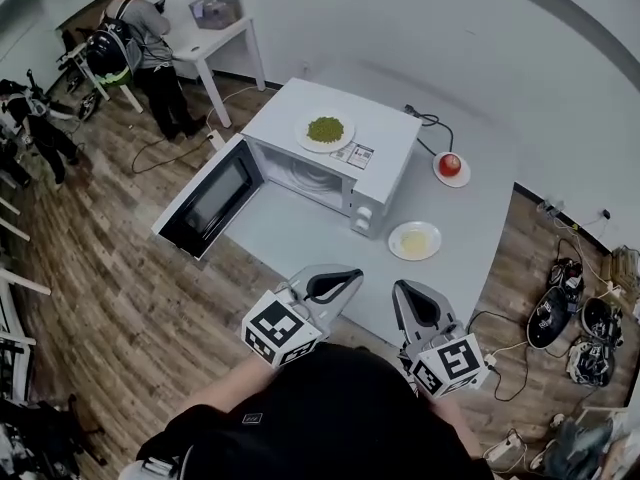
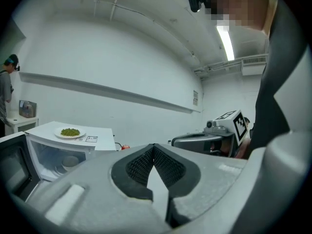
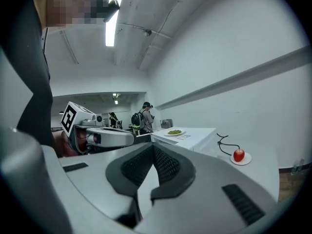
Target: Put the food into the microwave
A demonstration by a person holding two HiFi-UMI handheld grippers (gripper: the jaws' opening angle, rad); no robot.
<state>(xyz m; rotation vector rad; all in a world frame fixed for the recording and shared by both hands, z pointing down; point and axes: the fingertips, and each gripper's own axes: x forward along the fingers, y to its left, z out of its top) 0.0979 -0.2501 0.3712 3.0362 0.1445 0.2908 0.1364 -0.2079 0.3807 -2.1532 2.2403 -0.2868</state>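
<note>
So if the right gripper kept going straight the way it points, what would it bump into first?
Most likely the microwave, near its control-panel corner: the shut, empty right gripper lines up with it. Depth is hard to judge, though.

The microwave [image 1: 378, 158] sits mid-tabletop [image 1: 290, 236], its door [image 1: 210, 200] swung open to the left. On its roof rests the top plate [image 1: 325, 130] of food. To the microwave's right, toward the far edge, lies the fruit plate [image 1: 451, 167]. Nearer, just off the microwave's near right corner, is the near plate [image 1: 414, 240]. Over the tabletop's near edge the left hand-held gripper [image 1: 335, 286] and right hand-held gripper [image 1: 418, 303] hang side by side, well apart from all the plates.
</note>
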